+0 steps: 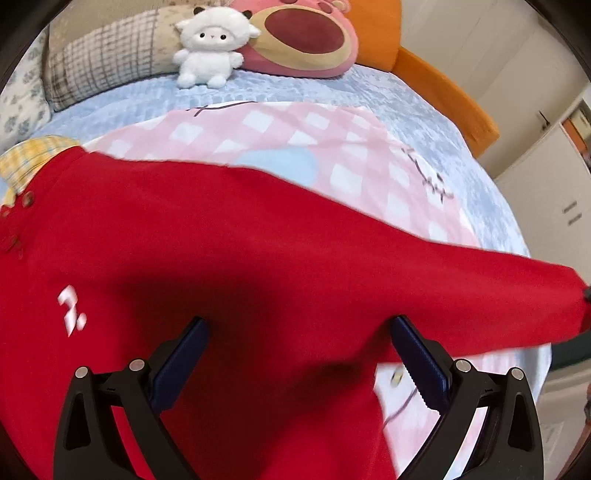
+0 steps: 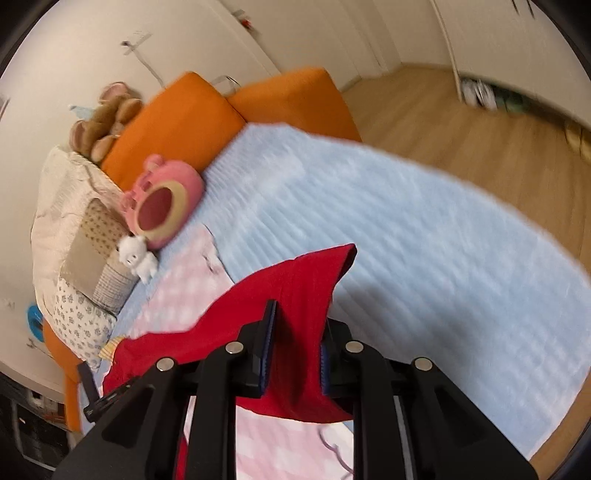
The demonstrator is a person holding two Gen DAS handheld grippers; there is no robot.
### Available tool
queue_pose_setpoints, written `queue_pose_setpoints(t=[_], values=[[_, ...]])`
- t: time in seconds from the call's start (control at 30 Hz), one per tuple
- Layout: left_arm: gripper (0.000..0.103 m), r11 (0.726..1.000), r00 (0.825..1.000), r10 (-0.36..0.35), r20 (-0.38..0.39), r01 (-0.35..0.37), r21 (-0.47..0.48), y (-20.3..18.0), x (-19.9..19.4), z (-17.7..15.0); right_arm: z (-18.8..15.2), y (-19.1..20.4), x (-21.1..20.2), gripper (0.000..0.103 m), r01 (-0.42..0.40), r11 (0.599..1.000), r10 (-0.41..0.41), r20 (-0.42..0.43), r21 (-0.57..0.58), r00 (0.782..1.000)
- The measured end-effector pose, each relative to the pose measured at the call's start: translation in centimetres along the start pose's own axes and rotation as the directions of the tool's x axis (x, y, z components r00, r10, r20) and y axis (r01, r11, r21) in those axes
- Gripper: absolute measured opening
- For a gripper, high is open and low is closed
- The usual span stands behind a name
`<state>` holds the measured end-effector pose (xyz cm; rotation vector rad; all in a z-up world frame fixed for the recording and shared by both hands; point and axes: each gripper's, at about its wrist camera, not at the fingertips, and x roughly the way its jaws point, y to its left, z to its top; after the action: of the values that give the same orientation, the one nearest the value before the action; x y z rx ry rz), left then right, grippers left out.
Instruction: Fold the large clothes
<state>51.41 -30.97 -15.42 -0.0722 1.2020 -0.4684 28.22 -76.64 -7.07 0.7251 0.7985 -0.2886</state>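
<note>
A large red garment (image 1: pixel 221 258) with a small white print (image 1: pixel 70 310) spreads over the pink checked sheet (image 1: pixel 295 133) on the bed. One sleeve stretches out to the right edge (image 1: pixel 535 288) of the left wrist view. My left gripper (image 1: pixel 297 328) is open, its blue pads wide apart just above the red cloth. My right gripper (image 2: pixel 295 332) is shut on the red sleeve end (image 2: pixel 310 288), lifting it above the pink sheet (image 2: pixel 184 291); the cuff stands up past the fingertips.
A light blue quilt (image 2: pixel 406 229) covers the bed. A white plush sheep (image 1: pixel 210 48), a pink bear cushion (image 1: pixel 303 33) and pillows (image 1: pixel 107 59) lie at the head. An orange headboard (image 2: pixel 192 122) stands behind. A yellow checked cloth (image 1: pixel 29 158) peeks out at left. Wooden floor (image 2: pixel 461 122) lies beyond.
</note>
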Motion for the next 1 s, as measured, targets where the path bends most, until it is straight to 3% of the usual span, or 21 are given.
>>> queue_pose_setpoints(t=[0.13, 0.17, 0.2, 0.23, 0.33, 0.37, 0.43, 0.5, 0.57, 0.63, 0.67, 0.73, 0.8, 0.87, 0.9, 0.93, 1.0], values=[[0.1, 0.998, 0.992, 0.049, -0.116, -0.054, -0.038, 0.2, 3.6, 2.9, 2.1, 6.7, -2.4, 0.016, -0.048, 0.992, 0.055, 0.061, -0.115, 0.997], [0.1, 0.997, 0.985, 0.061, -0.16, -0.068, -0.042, 0.4, 4.8, 3.2, 2.3, 8.9, -3.2, 0.004, -0.091, 0.984, 0.105, 0.084, -0.155, 0.991], [0.1, 0.996, 0.98, 0.07, -0.188, -0.079, -0.044, 0.5, 5.5, 3.3, 2.2, 10.9, -4.3, 0.003, -0.126, 0.973, 0.148, 0.103, -0.193, 0.984], [0.1, 0.996, 0.978, 0.074, -0.198, -0.083, -0.04, 0.4, 6.0, 3.4, 1.8, 13.2, -5.6, 0.003, -0.188, 0.952, 0.219, 0.104, -0.242, 0.97], [0.1, 0.997, 0.982, 0.027, -0.188, -0.041, -0.069, 0.9, 5.8, 3.9, -0.9, 19.1, -8.1, 0.003, -0.261, 0.883, 0.314, 0.079, -0.391, 0.946], [0.1, 0.995, 0.983, -0.014, -0.184, -0.004, -0.098, 1.5, 5.6, 4.0, -2.9, 21.6, -9.0, 0.003, -0.32, 0.834, 0.375, 0.037, -0.45, 0.926], [0.1, 0.975, 0.976, -0.14, -0.164, 0.108, -0.193, 3.4, 4.8, 4.2, -5.9, 24.3, -9.7, 0.003, -0.39, 0.774, 0.439, -0.023, -0.499, 0.898], [0.1, 0.929, 0.954, -0.273, -0.123, 0.229, -0.29, 5.8, 3.8, 4.2, -10.9, 27.3, -10.1, 0.003, -0.502, 0.665, 0.519, -0.141, -0.554, 0.843], [0.1, 0.895, 0.936, -0.341, -0.092, 0.293, -0.336, 7.6, 3.1, 4.1, -16.0, 29.4, -10.2, 0.003, -0.553, 0.563, 0.541, -0.231, -0.614, 0.808], [0.1, 0.89, 0.93, -0.36, -0.078, 0.317, -0.329, 8.8, 2.4, 4.0, -20.5, 31.2, -9.9, 0.002, -0.596, 0.482, 0.528, -0.33, -0.642, 0.782], [0.1, 0.892, 0.931, -0.358, -0.068, 0.319, -0.321, 9.0, 2.0, 3.6, -23.3, 31.8, -9.7, 0.002, -0.641, 0.425, 0.526, -0.402, -0.639, 0.75], [0.1, 0.885, 0.924, -0.379, -0.051, 0.346, -0.311, 9.5, 1.2, 3.2, -27.9, 32.5, -9.7, 0.002, -0.665, 0.345, 0.505, -0.466, -0.662, 0.726], [0.1, 0.884, 0.919, -0.393, -0.046, 0.363, -0.293, 9.7, 0.7, 3.5, -32.8, 32.5, -9.5, 0.002, -0.715, 0.254, 0.494, -0.548, -0.652, 0.675], [0.1, 0.899, 0.92, -0.388, -0.047, 0.367, -0.241, 9.5, -0.1, 3.5, -37.2, 32.1, -9.0, 0.002, -0.754, 0.22, 0.466, -0.612, -0.619, 0.639], [0.1, 0.905, 0.922, -0.384, -0.049, 0.365, -0.217, 9.0, -0.4, 3.1, -38.3, 31.8, -8.4, 0.002, -0.759, 0.219, 0.448, -0.627, -0.614, 0.637], [0.1, 0.915, 0.926, -0.375, -0.044, 0.362, -0.181, 8.3, -0.7, 2.7, -40.1, 31.3, -7.7, 0.002, -0.757, 0.215, 0.417, -0.643, -0.617, 0.643], [0.1, 0.912, 0.915, -0.402, -0.041, 0.396, -0.104, 6.7, -1.8, 1.9, -40.9, 29.8, -6.4, 0.005, -0.73, 0.263, 0.42, -0.606, -0.631, 0.676]])
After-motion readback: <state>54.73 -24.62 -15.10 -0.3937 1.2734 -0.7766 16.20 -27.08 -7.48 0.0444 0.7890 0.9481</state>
